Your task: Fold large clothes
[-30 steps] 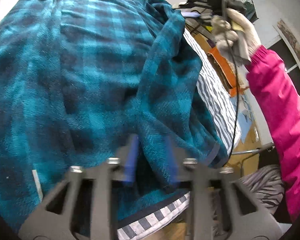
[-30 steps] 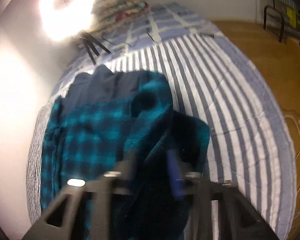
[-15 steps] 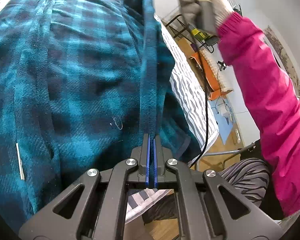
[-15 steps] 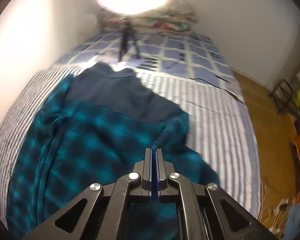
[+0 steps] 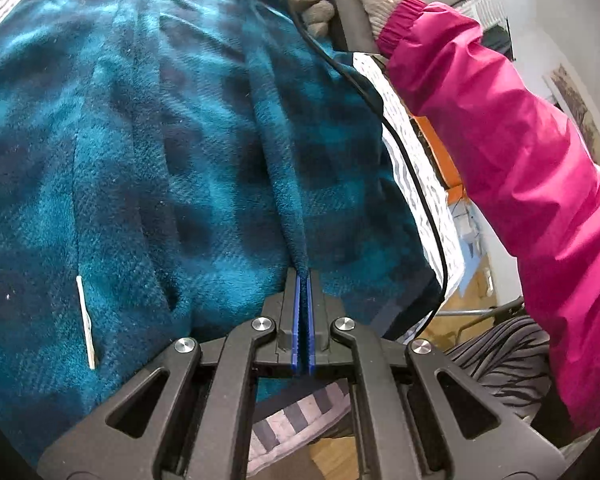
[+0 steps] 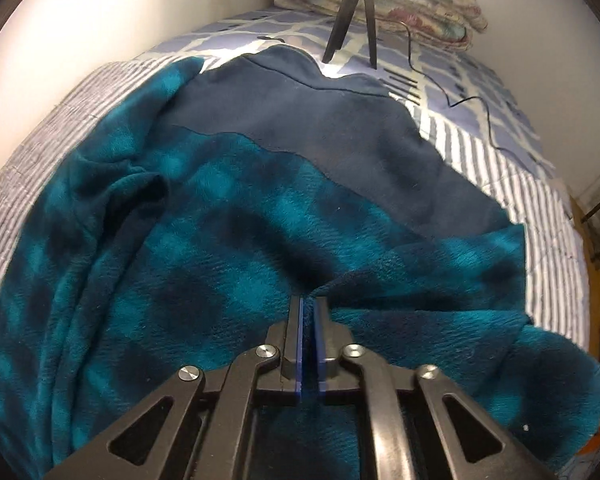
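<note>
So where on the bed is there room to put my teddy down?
The striped sheet is bare to the right of the teal plaid fleece, beside the wall. The checked cover past the tripod legs is partly free, crossed by a black cable. The middle is crowded: the fleece covers it, both grippers clamped on folds.

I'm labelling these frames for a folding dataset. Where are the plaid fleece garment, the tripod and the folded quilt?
plaid fleece garment (image 6: 228, 248), right wrist view, on its teal checked body.
tripod (image 6: 342, 24), right wrist view, on its left black leg.
folded quilt (image 6: 416, 0), right wrist view, on its floral top, against the wall.
</note>
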